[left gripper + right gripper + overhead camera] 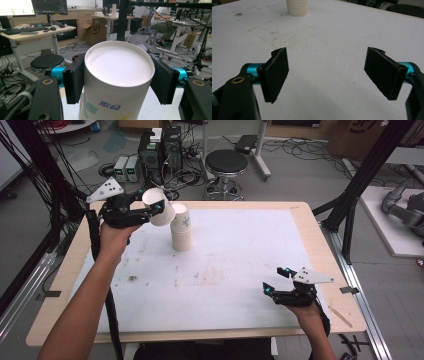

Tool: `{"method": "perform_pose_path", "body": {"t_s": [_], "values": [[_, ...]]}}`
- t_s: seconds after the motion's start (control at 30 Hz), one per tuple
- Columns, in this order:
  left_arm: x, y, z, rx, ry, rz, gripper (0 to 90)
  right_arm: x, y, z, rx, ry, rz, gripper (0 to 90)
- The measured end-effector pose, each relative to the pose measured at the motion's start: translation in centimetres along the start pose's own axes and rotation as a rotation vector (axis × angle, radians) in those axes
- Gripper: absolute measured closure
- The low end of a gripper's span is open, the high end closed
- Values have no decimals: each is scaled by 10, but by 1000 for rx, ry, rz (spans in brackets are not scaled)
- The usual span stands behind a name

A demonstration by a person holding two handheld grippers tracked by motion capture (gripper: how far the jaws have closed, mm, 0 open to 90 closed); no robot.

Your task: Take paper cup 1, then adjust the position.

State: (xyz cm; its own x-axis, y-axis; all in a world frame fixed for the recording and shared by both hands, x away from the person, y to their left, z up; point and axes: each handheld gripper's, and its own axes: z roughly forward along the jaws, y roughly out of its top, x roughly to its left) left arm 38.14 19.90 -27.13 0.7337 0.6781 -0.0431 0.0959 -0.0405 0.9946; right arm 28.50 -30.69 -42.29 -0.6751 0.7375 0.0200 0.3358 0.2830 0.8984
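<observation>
Presently the left gripper (150, 205) is clamped on a paper cup (159, 206), tilted, lifted beside the cup stack (181, 227) on the table (240, 265). Right gripper (278, 279) rests agape, holding nothing.

left gripper (150, 206): raised, jaws clamped shut | right gripper (279, 281): low, apparently resting, jaws wide apart

Wooden table (310, 227) carries a white mat (240, 265), stained with brown specks near the middle. Stack of paper cups (182, 232) stands upright on the mat, far left; count unclear.
</observation>
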Motion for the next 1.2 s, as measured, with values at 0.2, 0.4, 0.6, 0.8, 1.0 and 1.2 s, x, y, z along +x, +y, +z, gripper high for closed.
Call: {"method": "perform_pose_path", "body": {"t_s": [0.2,0.4,0.6,0.8,1.0,1.2], "values": [[-11,-21,-14,8,-20,-11,350,1,1,2,-1,4,-2,202],[-18,-43,-23,21,-28,-17,350,2,3,5,2,7,1,202],[-20,-62,-24,40,-44,-37,351,3,4,7,5,9,0,202],[-25,-69,-22,57,-66,-21,350,4,5,9,4,13,-11,202],[-32,-71,-17,54,-75,-22,349,6,6,9,4,19,-11,202],[-35,-78,-13,63,-92,-30,349,7,9,11,-3,32,-15,202]]}}
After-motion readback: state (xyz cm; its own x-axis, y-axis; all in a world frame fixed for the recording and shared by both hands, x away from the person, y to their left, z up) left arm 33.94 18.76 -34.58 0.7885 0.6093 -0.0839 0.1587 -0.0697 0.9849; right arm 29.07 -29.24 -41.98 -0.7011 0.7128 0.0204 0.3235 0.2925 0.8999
